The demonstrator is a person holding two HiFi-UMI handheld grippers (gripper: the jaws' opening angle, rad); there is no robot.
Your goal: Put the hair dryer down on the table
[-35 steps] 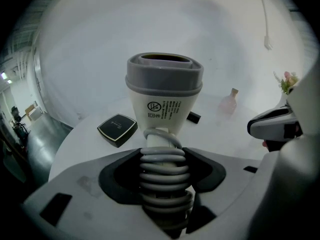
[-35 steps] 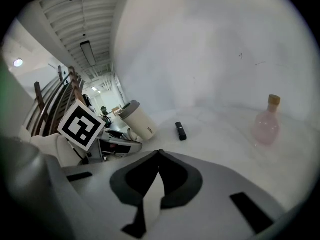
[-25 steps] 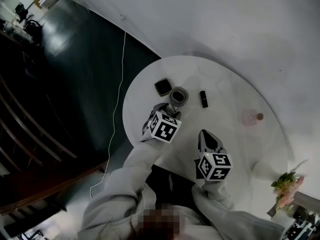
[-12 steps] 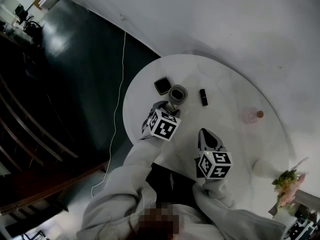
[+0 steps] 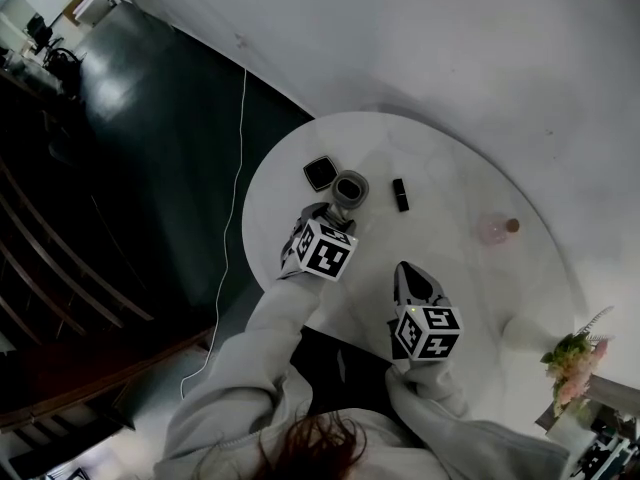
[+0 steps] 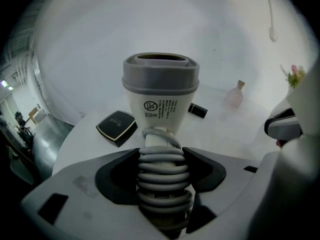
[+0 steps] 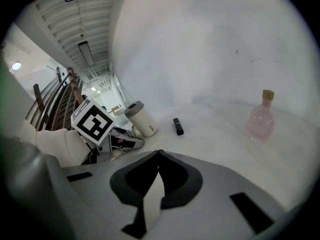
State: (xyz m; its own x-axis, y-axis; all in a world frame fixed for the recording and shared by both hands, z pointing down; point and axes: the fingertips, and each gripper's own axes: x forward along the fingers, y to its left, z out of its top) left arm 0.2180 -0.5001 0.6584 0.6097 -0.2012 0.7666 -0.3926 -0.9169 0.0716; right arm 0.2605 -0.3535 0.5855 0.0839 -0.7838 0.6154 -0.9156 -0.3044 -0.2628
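1. The left claw [image 6: 162, 156] is clenched on the dryer [image 6: 160, 91]. Its pads press the handle where the grey cord [image 6: 163, 179] is wound round it, and the barrel's mouth points up and away from the claw.
2. The right claw [image 7: 159, 156] is closed on nothing, its tips meeting. It hangs to the dryer's right, apart from it.
3. The dryer is over the round white surface [image 5: 470, 288]. No view settles whether its body already touches.
4. In the left claw view a black compact [image 6: 116, 127] lies just left of the dryer and a black tube [image 6: 198, 110] just right of it. A pink bottle [image 6: 234, 96] stands farther right, well apart.
5. The step in hand looks like the lowering itself. It would go best slowly, into the bare patch between compact and tube.
6. The person would do well to tilt the dryer so the barrel's long side meets the surface, not its rounded end. That way it is less likely to rock or roll.
7. The claw should let go only once the dryer's weight rests. The coils look springy and may cling to the pads, so a wide opening and a straight pull back along the handle seem wise.
8. The main risk is nudging the compact, which lies closest.
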